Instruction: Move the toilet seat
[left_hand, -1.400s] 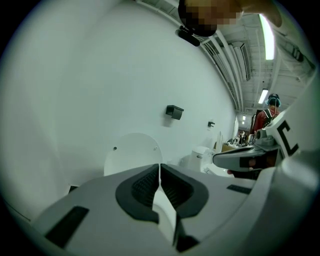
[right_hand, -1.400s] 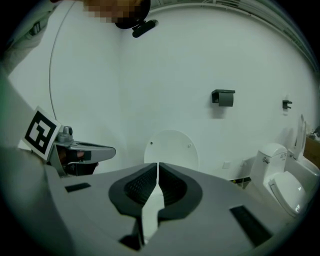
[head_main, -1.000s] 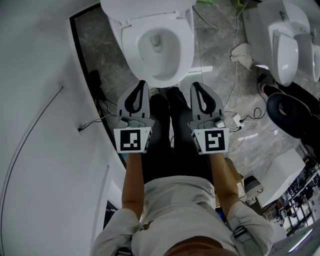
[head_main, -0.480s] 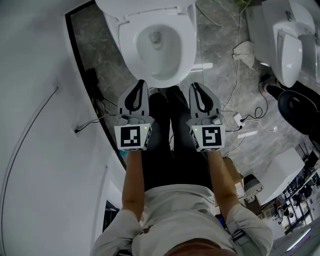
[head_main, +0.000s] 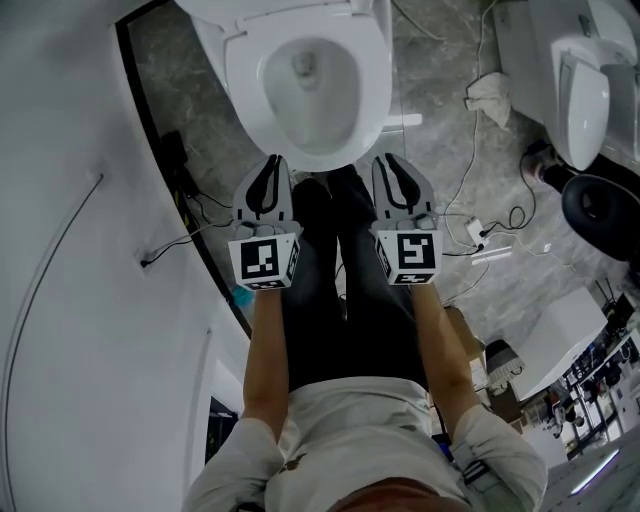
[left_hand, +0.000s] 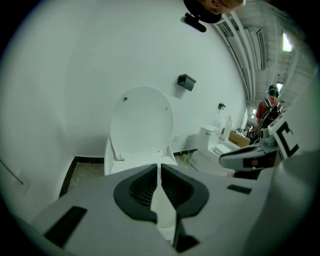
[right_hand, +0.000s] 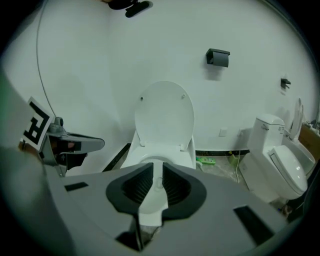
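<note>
A white toilet (head_main: 372, 100) stands on the grey floor in front of me. Its oval lid (right_hand: 164, 115) is raised against the wall, also in the left gripper view (left_hand: 141, 125). A white ring surrounds the bowl opening; I cannot tell seat from rim. My left gripper (head_main: 270, 162) hangs just short of the bowl's front left, shut and empty (left_hand: 159, 167). My right gripper (head_main: 388, 160) hangs at the front right. Its jaws (right_hand: 154, 167) have just been opening and stand slightly apart with nothing between them. Neither gripper touches the toilet.
A second toilet (head_main: 585, 80) stands to the right, with a white cloth (head_main: 488, 100), cables (head_main: 468, 180) and a black round object (head_main: 605, 205) on the floor beside it. A curved white wall (head_main: 80, 250) runs along the left. A green brush (right_hand: 206, 161) lies behind the toilet. A person (left_hand: 271, 102) stands far right.
Both grippers have sunk and come closer to the bowl's front edge. The toilet has slid up in the head view.
</note>
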